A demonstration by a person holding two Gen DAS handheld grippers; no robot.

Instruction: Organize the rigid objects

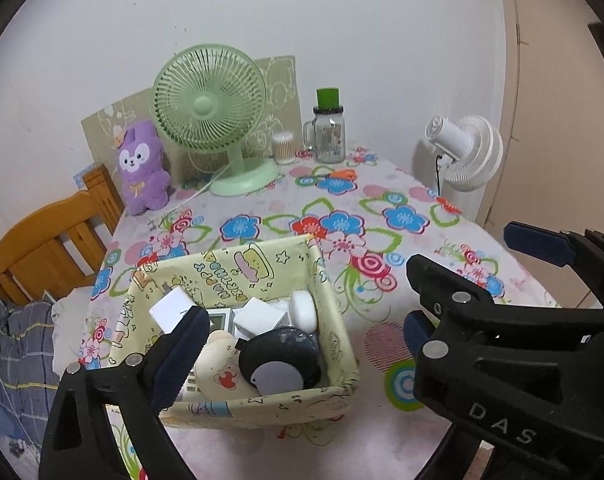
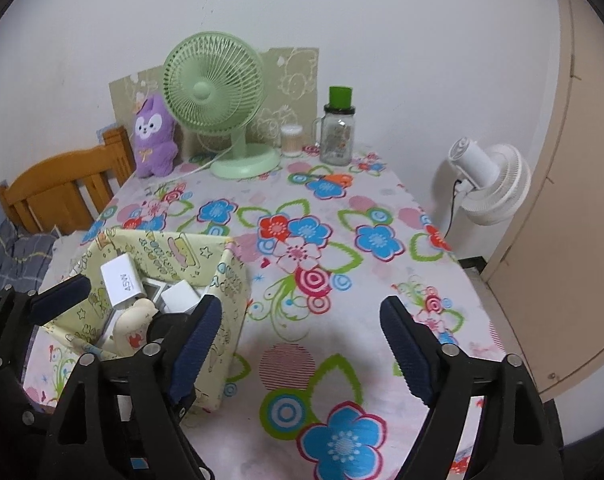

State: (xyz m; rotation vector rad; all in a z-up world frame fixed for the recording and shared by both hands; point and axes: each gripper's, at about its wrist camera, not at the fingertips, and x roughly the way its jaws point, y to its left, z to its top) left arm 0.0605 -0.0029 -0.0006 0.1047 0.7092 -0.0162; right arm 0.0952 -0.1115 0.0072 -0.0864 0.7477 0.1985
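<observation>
A yellow cartoon-print fabric basket [image 1: 238, 258] [image 2: 232, 280] sits on the flowered tablecloth [image 2: 342, 360]. Inside lie a white charger [image 1: 174, 308] [image 2: 122, 284], a white adapter [image 1: 258, 316], a white rounded case [image 1: 304, 312], a black round case with a grey disc [image 1: 282, 356] and a cream bear-print item [image 1: 218, 372]. My left gripper [image 1: 302, 324] hovers open over the basket, its pads touching nothing. My right gripper [image 2: 300, 308] stands open just right of the basket above bare cloth, also seen as the right gripper [image 1: 466, 252] in the left wrist view.
At the table's back stand a green desk fan [image 1: 210, 100], a purple plush [image 1: 142, 168], a cotton swab tub [image 1: 283, 148] and a green-lidded glass jar [image 1: 329, 134]. A white fan [image 2: 490, 182] stands off the right edge, a wooden chair [image 1: 50, 248] at the left.
</observation>
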